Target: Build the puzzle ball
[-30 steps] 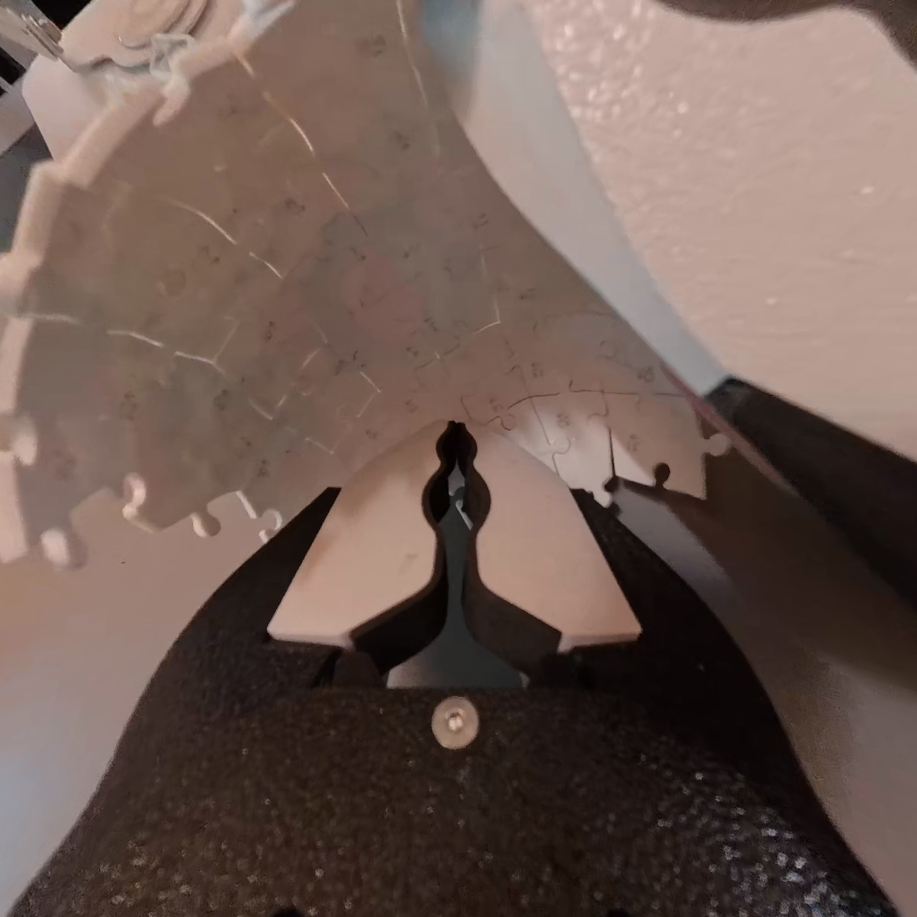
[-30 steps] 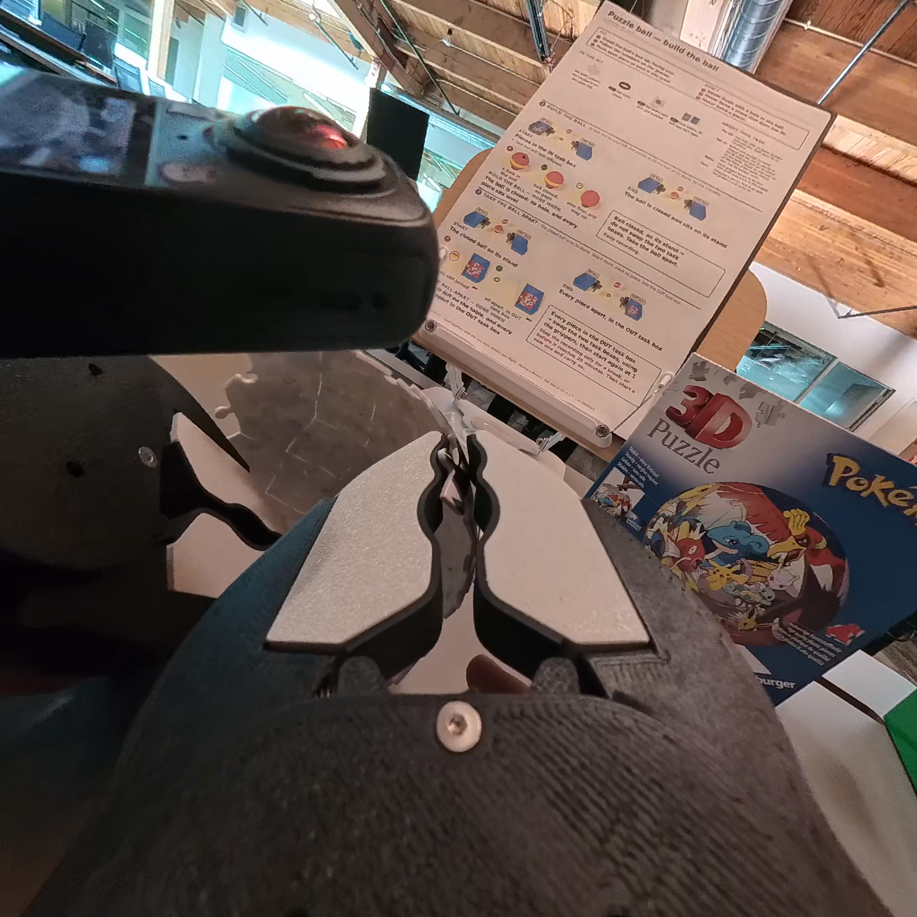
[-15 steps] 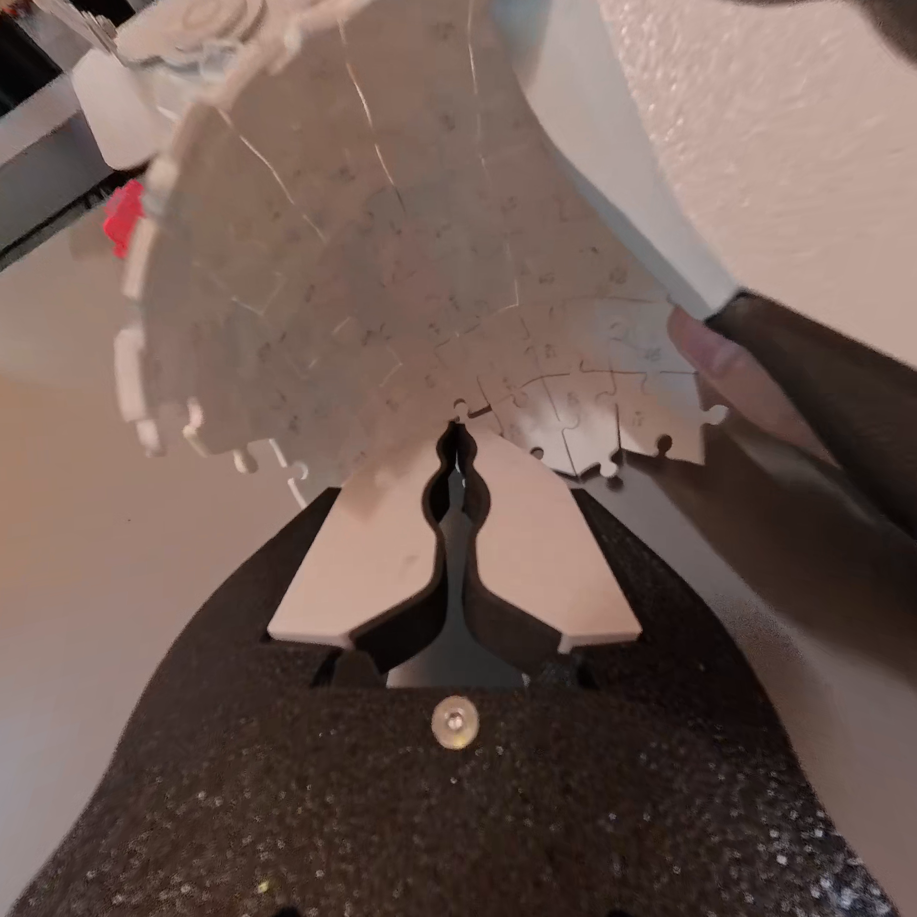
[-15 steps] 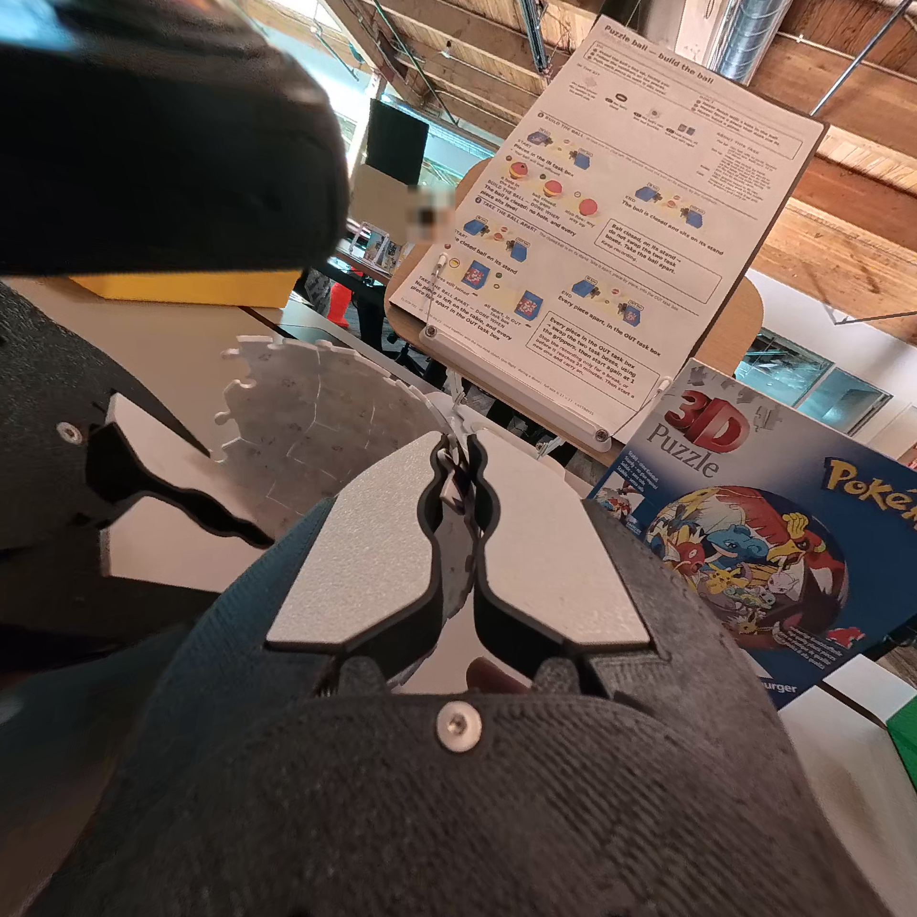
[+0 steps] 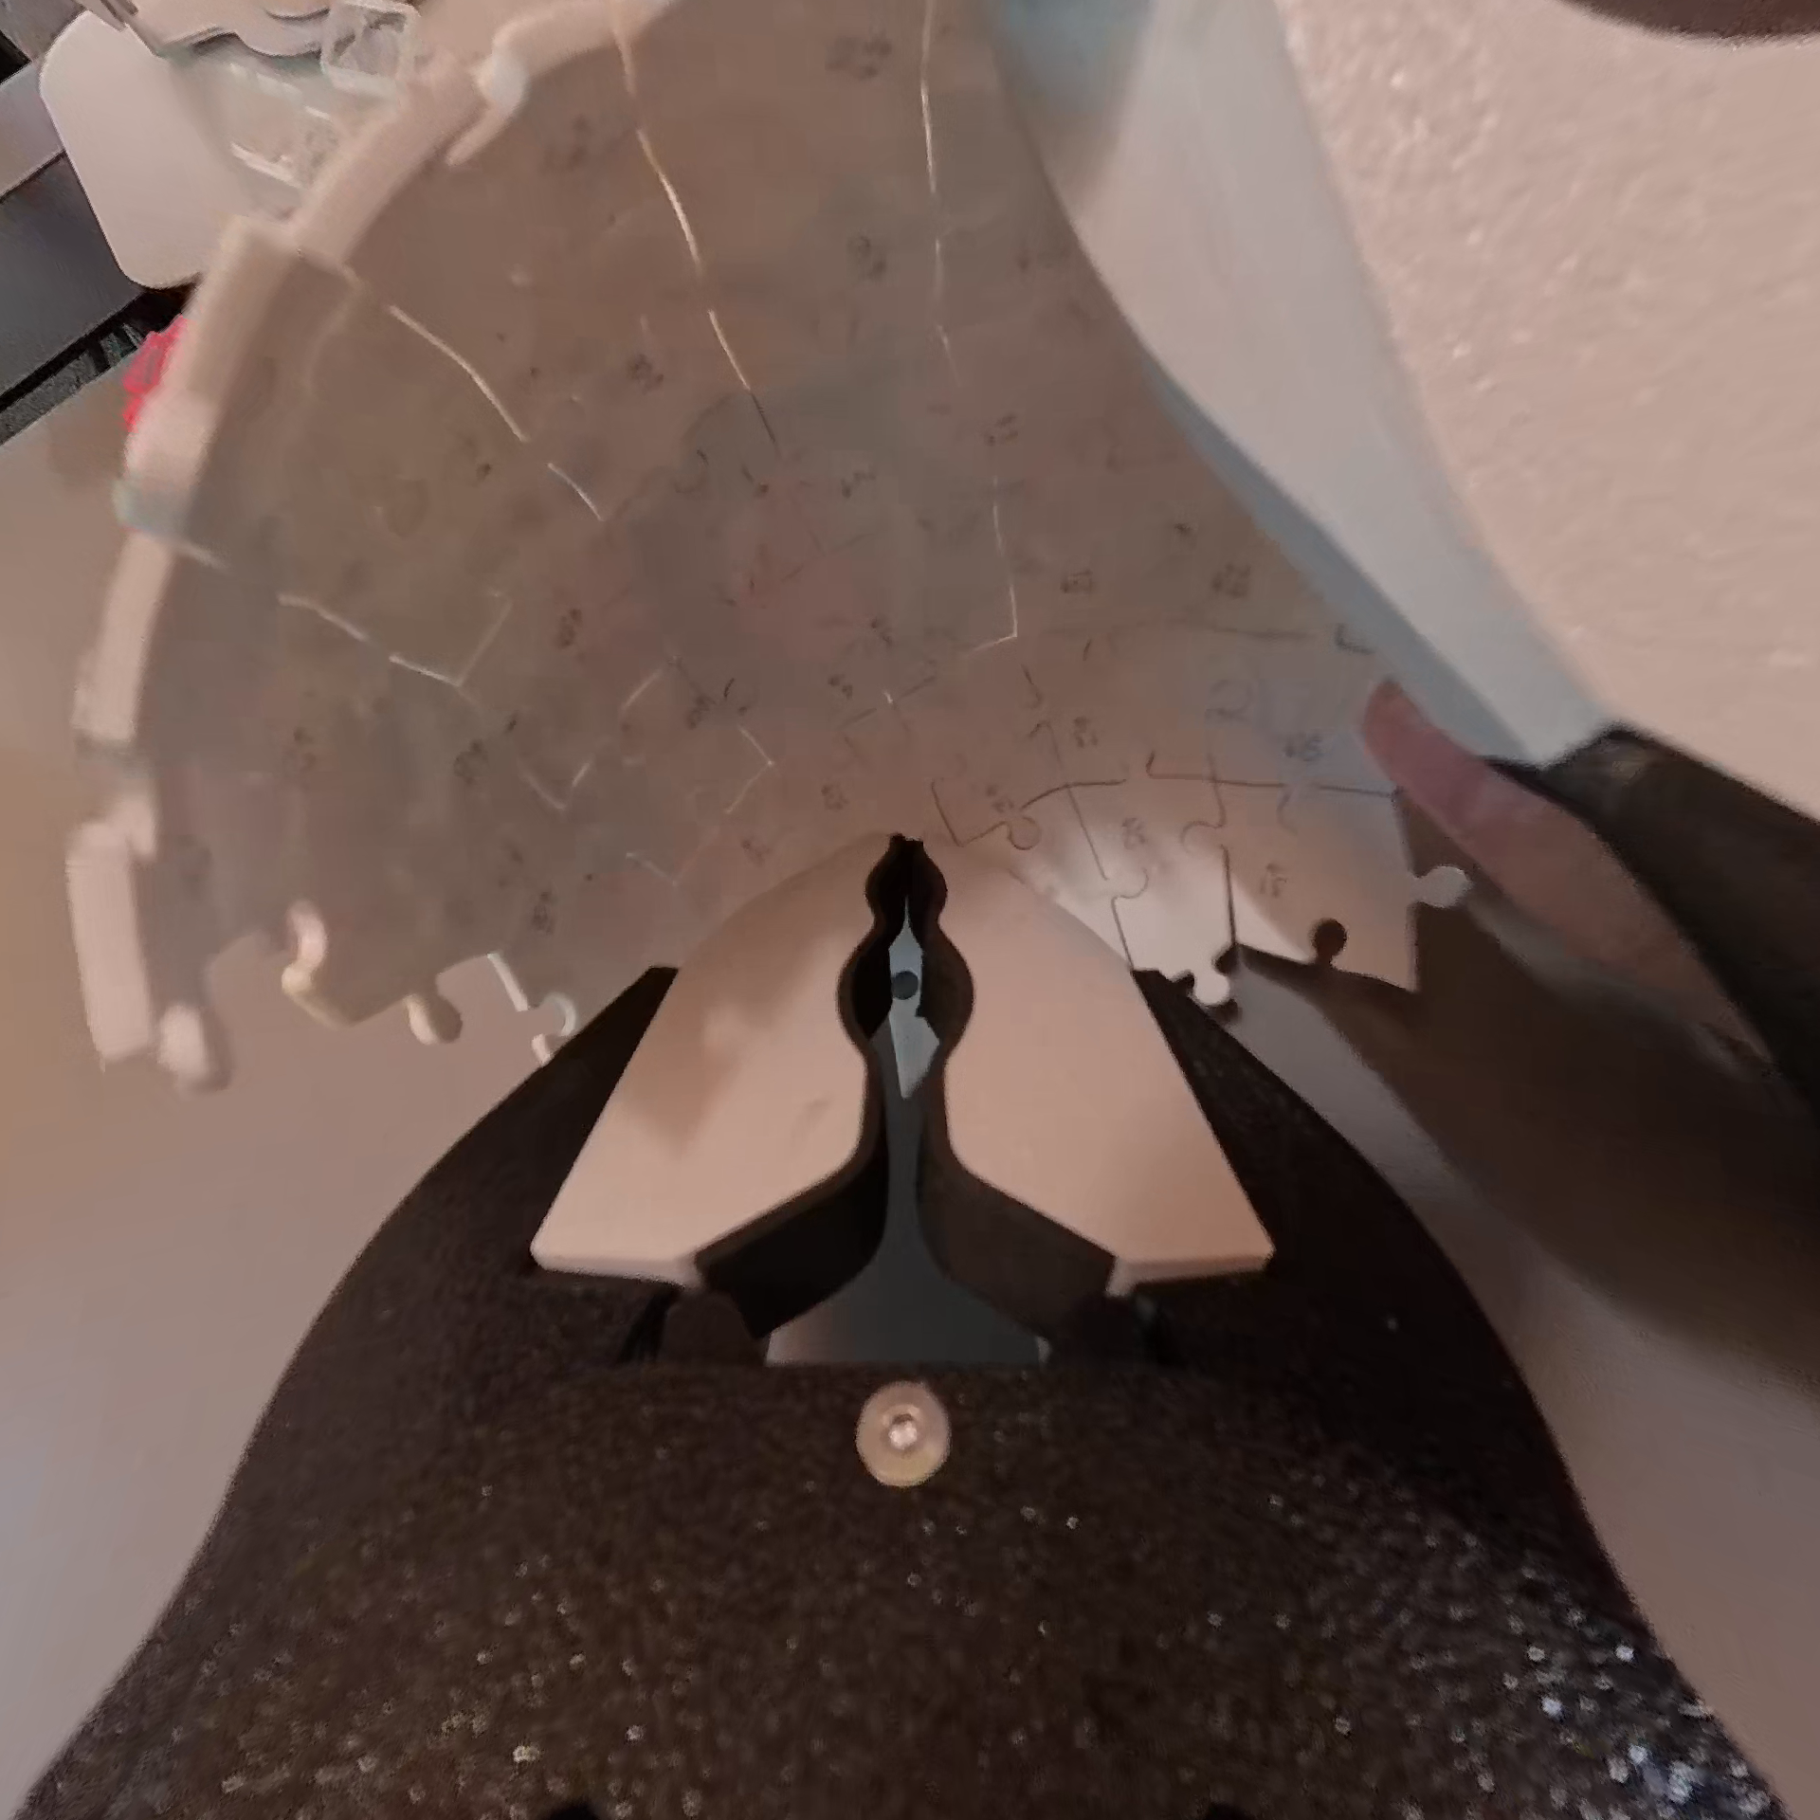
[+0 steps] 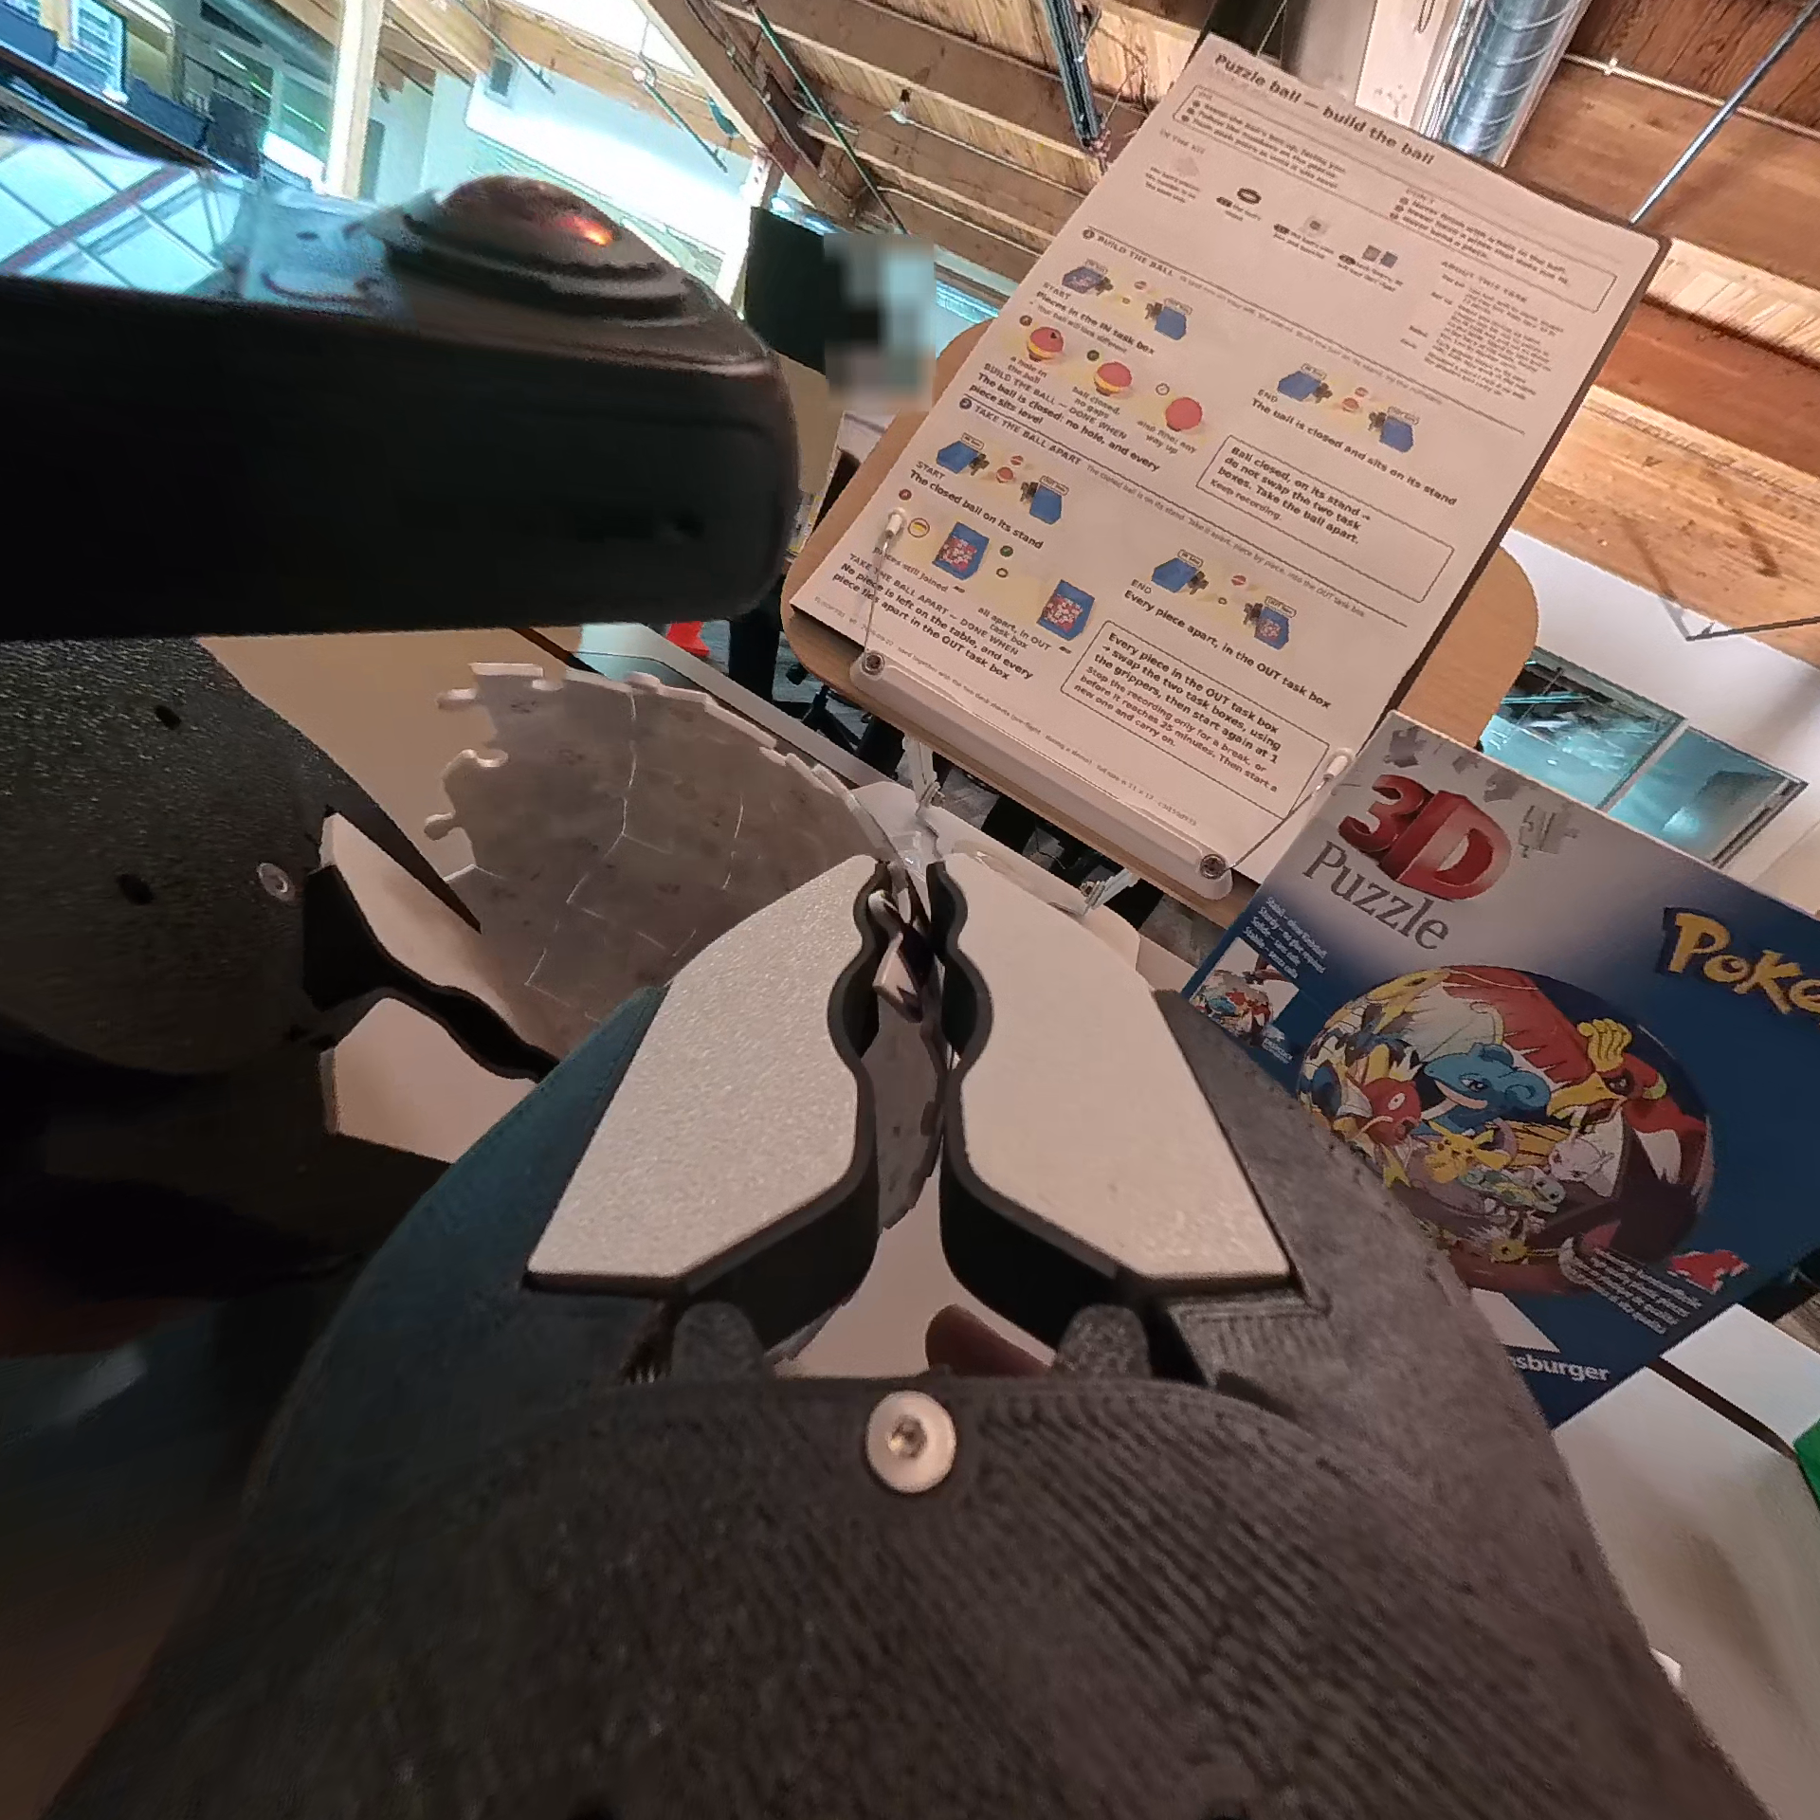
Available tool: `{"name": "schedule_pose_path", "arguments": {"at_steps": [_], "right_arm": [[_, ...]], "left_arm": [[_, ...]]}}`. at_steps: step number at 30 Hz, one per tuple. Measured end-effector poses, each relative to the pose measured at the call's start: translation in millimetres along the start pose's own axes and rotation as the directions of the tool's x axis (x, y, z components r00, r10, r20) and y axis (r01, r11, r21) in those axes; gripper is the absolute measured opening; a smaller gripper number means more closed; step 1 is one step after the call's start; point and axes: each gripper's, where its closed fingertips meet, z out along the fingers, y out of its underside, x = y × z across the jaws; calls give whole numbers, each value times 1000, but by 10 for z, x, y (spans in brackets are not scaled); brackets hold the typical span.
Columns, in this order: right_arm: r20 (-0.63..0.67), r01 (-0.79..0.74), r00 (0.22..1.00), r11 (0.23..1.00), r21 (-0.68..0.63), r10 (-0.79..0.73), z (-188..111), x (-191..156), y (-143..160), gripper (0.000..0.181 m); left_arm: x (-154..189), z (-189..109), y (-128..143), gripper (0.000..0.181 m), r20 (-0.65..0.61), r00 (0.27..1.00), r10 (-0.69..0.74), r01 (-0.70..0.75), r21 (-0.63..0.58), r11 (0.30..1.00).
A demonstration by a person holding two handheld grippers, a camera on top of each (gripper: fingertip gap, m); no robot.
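The left gripper (image 5: 904, 855) has its jaws pinched together on the lower rim of a curved pale-grey shell of joined puzzle pieces (image 5: 689, 512), whose inner side faces the lens. The right gripper (image 6: 911, 881) is likewise clamped on that shell's edge (image 6: 630, 847), which fans up and leftward from its tips. The left gripper's black body (image 6: 227, 886) crowds the near left. Beyond stand a white instruction sheet on a board (image 6: 1211, 473) and a blue puzzle box (image 6: 1536, 1044).
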Motion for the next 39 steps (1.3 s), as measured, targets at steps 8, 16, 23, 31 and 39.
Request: {"name": "schedule_pose_path", "arguments": {"at_steps": [8, 16, 23, 31, 39], "right_arm": [[-3, 1, 1000, 1000, 1, -1, 0, 1, -5, 7], [1, 11, 1000, 1000, 13, -11, -6, -21, -32, 8], [0, 11, 1000, 1000, 12, -11, -7, -19, -27, 8], [2, 11, 1000, 1000, 15, -11, -8, -24, -32, 8], [4, 12, 1000, 1000, 17, -12, -10, -27, -38, 8]], "left_arm": [[33, -285, 140, 0, -7, 995, -98, 98, 0, 995], [45, -238, 279, 13, -14, 973, -228, 227, -57, 972], [46, -205, 250, 13, 1, 967, -253, 253, -53, 966], [80, -217, 243, 14, -2, 955, -296, 296, -55, 954], [100, -217, 169, 14, -14, 957, -291, 291, -17, 957]]}}
